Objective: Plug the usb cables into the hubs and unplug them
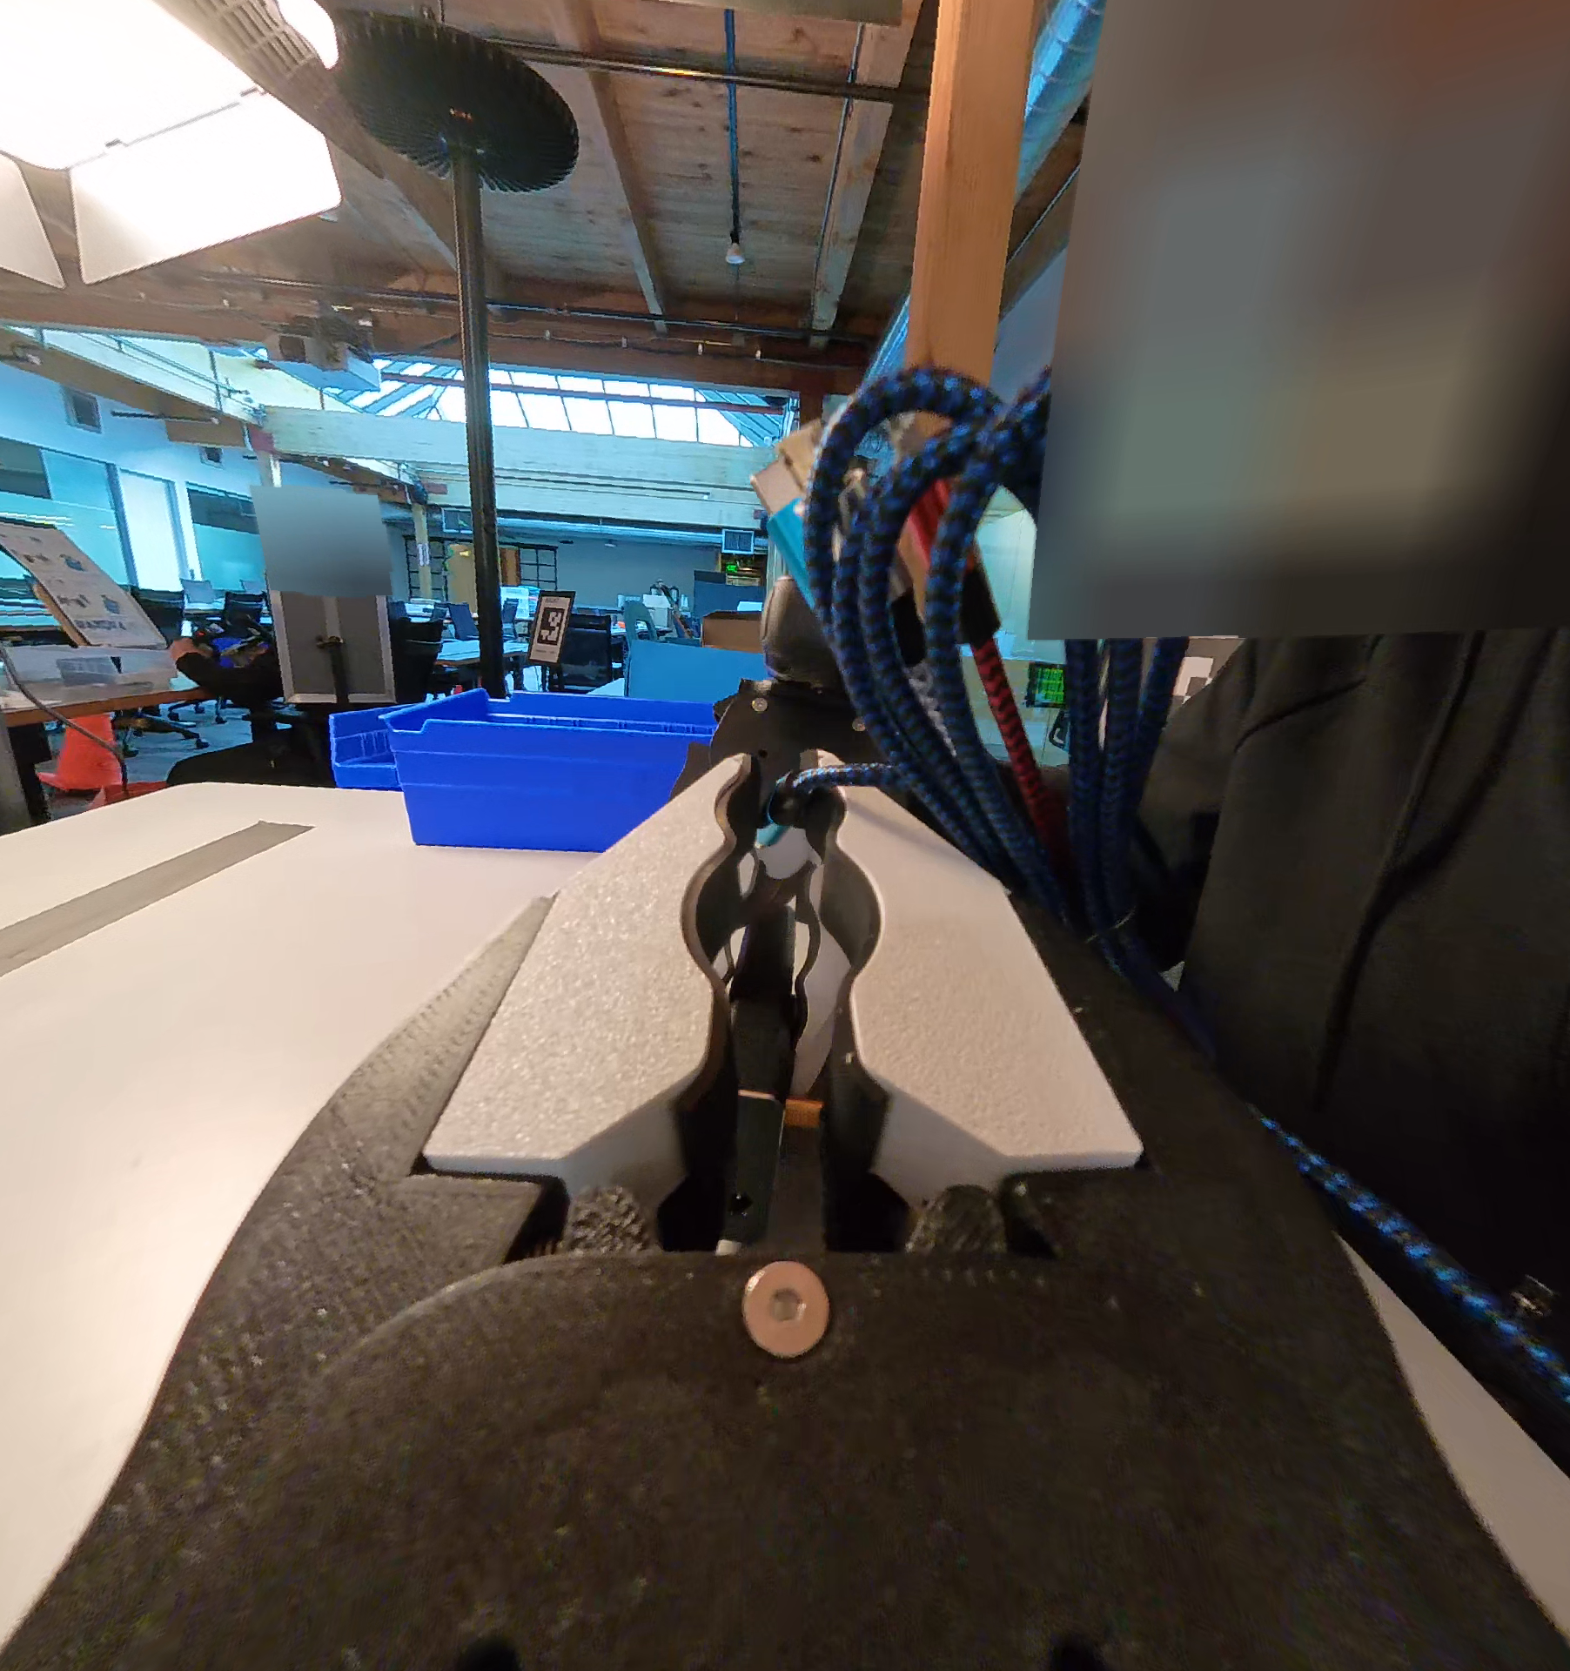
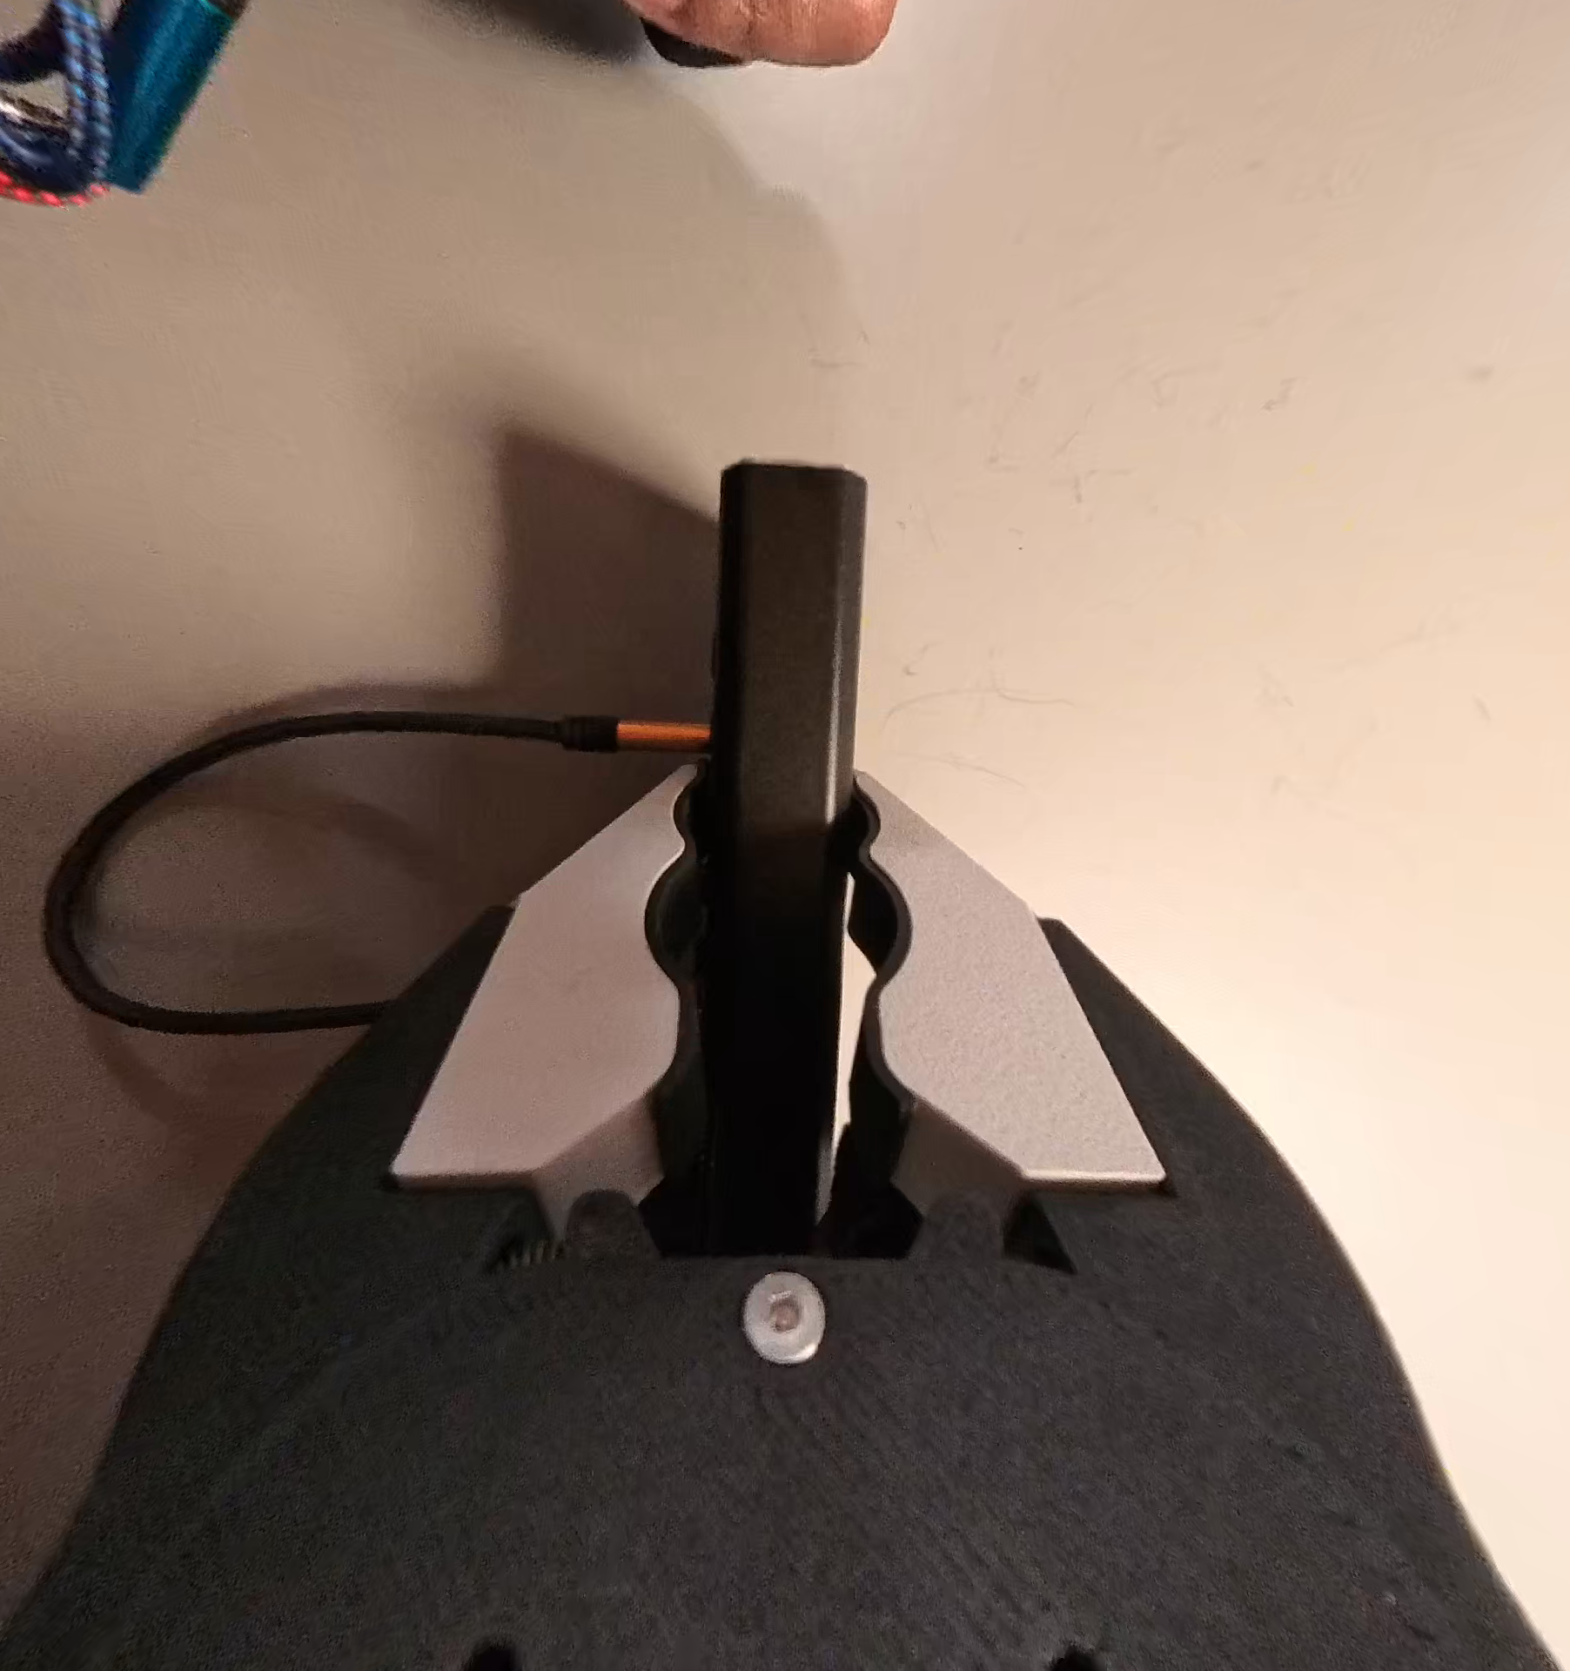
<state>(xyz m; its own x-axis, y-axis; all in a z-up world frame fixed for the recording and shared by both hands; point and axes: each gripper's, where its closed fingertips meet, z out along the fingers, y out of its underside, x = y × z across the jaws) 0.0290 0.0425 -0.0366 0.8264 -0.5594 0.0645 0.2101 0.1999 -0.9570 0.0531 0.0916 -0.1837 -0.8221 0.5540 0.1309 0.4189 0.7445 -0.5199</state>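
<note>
Over pale desk (image 2: pixel 1215 452), right tongs (image 2: pixel 777 796) clench the black hub (image 2: pixel 786 633) steady, while left tongs (image 1: pixel 786 814) pinch a blue braided cable (image 1: pixel 863 775) for plugging.

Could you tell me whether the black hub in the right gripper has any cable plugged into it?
Yes: a black cable with an orange collar enters the hub's left side.
</note>
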